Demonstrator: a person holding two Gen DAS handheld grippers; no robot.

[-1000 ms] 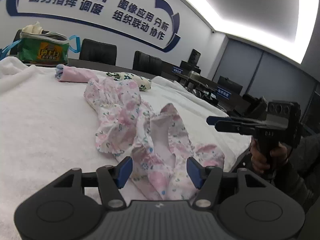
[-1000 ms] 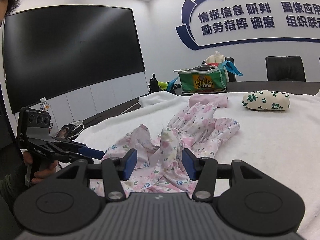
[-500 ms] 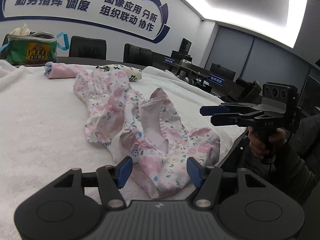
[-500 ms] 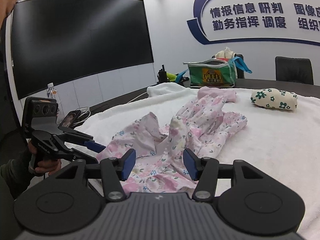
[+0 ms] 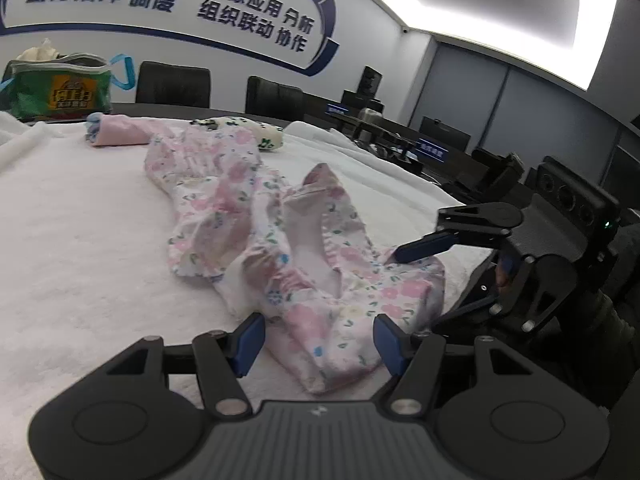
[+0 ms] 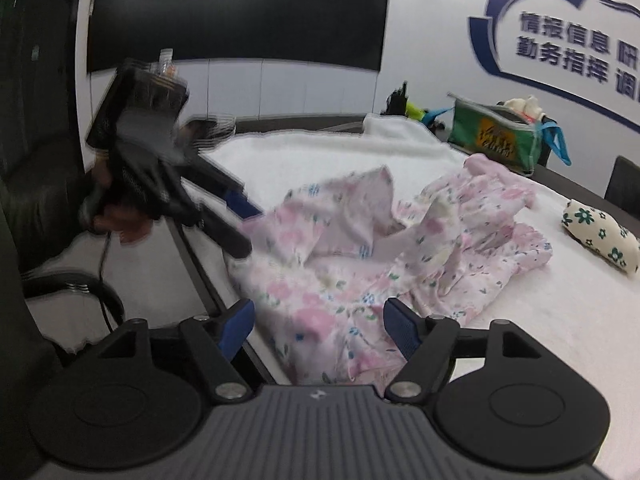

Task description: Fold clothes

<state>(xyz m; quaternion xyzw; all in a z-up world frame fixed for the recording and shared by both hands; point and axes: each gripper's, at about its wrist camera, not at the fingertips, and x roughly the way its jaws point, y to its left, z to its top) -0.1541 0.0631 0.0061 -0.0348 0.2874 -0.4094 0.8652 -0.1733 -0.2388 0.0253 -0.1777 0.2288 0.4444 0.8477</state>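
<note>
Floral garment (image 5: 256,240) crumpled on white towel-covered table (image 5: 80,240), near its edge. Left gripper (image 5: 316,338) parted wide, cloth between untouched pads. Right gripper (image 6: 316,326) just been opening, gripping nothing.

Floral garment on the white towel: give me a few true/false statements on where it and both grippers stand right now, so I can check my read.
1. The floral garment lies crumpled, not folded. True.
2. The left gripper is clamped on the fabric. False: its jaws stand open, cloth lying between them unpinched.
3. The right gripper has its jaws open; they have just been opening, with cloth between them. True.
4. The green bag sits on top of the garment. False: it stands apart at the far end of the table.
5. A rolled pink item lies beyond the garment. True.
</note>
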